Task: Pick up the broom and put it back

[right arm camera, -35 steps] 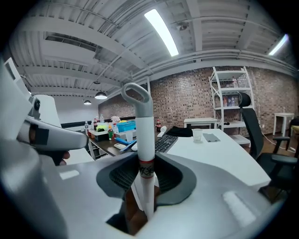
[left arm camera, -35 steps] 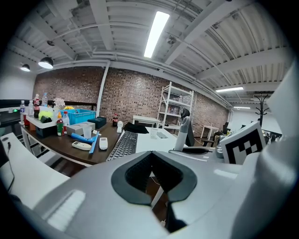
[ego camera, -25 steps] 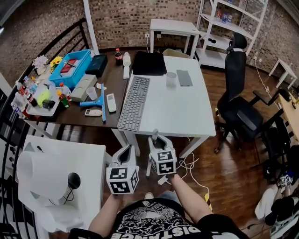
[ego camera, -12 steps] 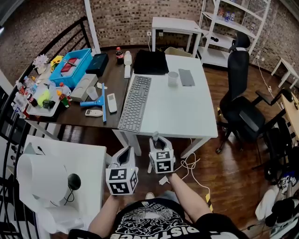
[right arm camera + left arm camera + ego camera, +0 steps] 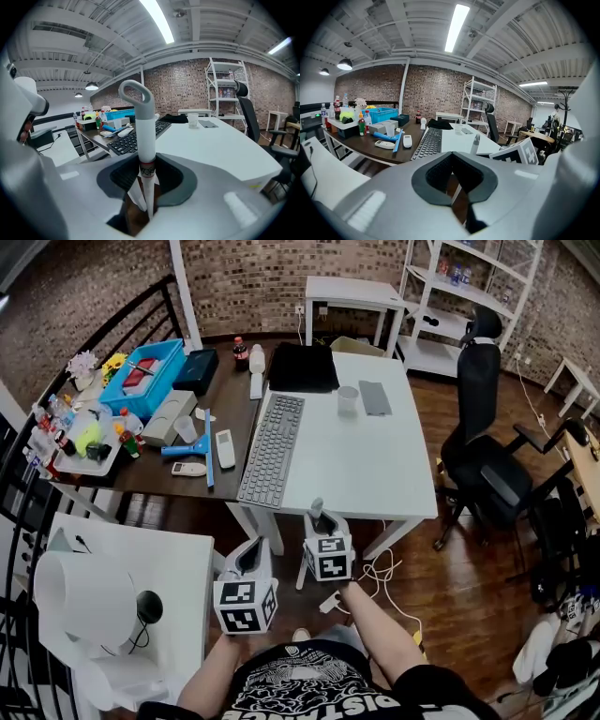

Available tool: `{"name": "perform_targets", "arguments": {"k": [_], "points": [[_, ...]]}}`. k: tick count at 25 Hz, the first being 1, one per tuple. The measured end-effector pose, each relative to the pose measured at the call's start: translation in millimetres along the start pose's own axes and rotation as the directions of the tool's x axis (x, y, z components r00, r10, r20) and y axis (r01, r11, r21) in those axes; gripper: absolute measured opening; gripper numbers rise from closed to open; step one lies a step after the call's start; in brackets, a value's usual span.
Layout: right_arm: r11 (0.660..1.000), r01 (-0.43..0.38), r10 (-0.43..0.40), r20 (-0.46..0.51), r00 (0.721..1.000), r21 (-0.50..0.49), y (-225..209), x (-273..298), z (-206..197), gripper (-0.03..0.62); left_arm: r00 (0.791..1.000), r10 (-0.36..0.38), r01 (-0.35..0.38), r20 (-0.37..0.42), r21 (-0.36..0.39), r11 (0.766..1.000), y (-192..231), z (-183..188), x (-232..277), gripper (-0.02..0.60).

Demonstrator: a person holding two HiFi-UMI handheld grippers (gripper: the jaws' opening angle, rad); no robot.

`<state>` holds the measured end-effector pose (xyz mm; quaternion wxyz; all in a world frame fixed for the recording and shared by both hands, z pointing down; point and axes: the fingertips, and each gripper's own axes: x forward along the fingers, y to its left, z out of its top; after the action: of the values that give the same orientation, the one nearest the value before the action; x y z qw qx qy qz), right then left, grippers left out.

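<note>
Moved: the right gripper [image 5: 322, 525] has sunk a little with its load, and its marker cube shows smaller in the head view than a second ago. The left gripper [image 5: 252, 551] has kept its place.
Right gripper: clenched on the white tubular broom handle with a grey hanging loop [image 5: 140, 123], which stands almost upright between the pads.
Left gripper: jaws slightly apart, nothing between them. Only floor and a table leg show through the gap.
Broom: in the air just off the near edge of the white rectangular table [image 5: 375, 465], loop end up. The brush end is hidden below the gripper.
Step in hand: carrying the broom to its place. Which spot that is I cannot tell from here.
Doing it well: keep the clamp firm and the pole upright. Swing the unseen lower end clear of the table legs and the white cable on the wooden floor [image 5: 377, 568], and let go only once the broom rests steady.
Blue plastic bin [image 5: 159, 381]: on the dark wooden table [image 5: 141, 482], holding a flat red item and smaller oddments too small to name.
White tray [image 5: 98, 465]: crowded with small bottles and a yellow-green object.
Clear plastic cup [image 5: 348, 399]: on the white table, seemingly empty.
</note>
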<state>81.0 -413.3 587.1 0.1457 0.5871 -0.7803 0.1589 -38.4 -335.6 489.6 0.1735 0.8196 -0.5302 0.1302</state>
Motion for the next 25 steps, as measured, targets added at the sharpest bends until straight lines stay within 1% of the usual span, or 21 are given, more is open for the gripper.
{"name": "perform_targets", "arguments": {"k": [11, 25], "points": [[0.999, -0.026, 0.026, -0.016, 1.000, -0.026, -3, 17, 6, 0.101, 1.000, 0.022, -0.022, -0.002, -0.004, 1.000, 3, 1, -2, 0.005], [0.998, -0.053, 0.052, -0.038, 0.998, -0.022, -10, 40, 11, 0.101, 0.999, 0.038, -0.038, -0.009, -0.001, 0.999, 6, 2, 3, 0.005]]}}
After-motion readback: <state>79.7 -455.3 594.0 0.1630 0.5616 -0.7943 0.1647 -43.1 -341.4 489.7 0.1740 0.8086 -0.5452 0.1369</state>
